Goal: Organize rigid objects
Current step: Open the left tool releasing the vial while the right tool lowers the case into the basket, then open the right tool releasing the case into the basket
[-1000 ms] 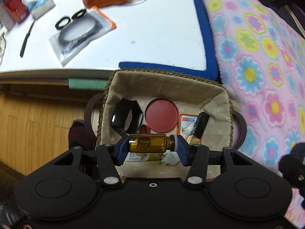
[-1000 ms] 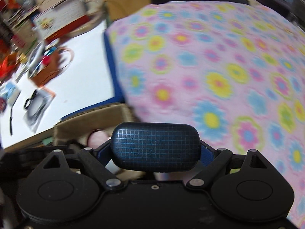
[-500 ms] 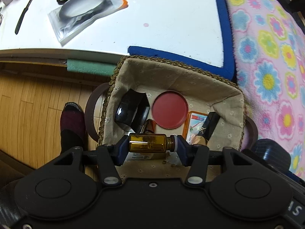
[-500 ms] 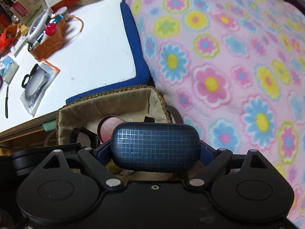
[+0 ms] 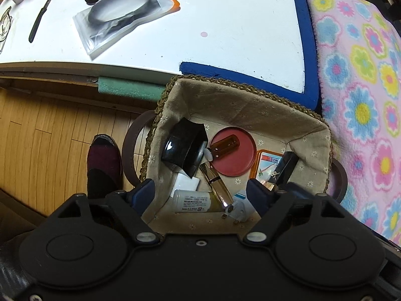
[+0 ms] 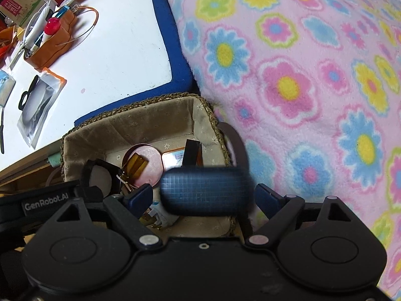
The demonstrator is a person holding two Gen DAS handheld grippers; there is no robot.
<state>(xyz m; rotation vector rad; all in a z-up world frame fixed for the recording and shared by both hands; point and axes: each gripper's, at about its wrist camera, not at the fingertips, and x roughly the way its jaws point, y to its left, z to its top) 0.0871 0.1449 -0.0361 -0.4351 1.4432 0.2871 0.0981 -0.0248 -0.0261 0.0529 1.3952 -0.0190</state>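
A cloth-lined woven basket [image 5: 240,100] stands below the table edge; it also shows in the right wrist view [image 6: 140,123]. My left gripper [image 5: 200,195] is open and empty above it. The amber bottle [image 5: 224,148] lies on a round red lid [image 5: 238,160] in the basket; it also shows in the right wrist view [image 6: 135,165]. My right gripper [image 6: 204,195] is open over the basket's right side. The dark blue grid-patterned case [image 6: 206,190] sits blurred between its spread fingers, touching neither.
The basket also holds a black hexagonal jar [image 5: 184,145], a white bottle [image 5: 193,202], a gold tube [image 5: 216,183] and an orange card [image 5: 269,163]. A white table [image 5: 200,25] carries a bagged black item [image 5: 122,17]. A flowered blanket [image 6: 300,75] lies right.
My left gripper opened and the amber bottle dropped onto the red lid. My right gripper opened and the blue case has come loose from its fingers over the basket.
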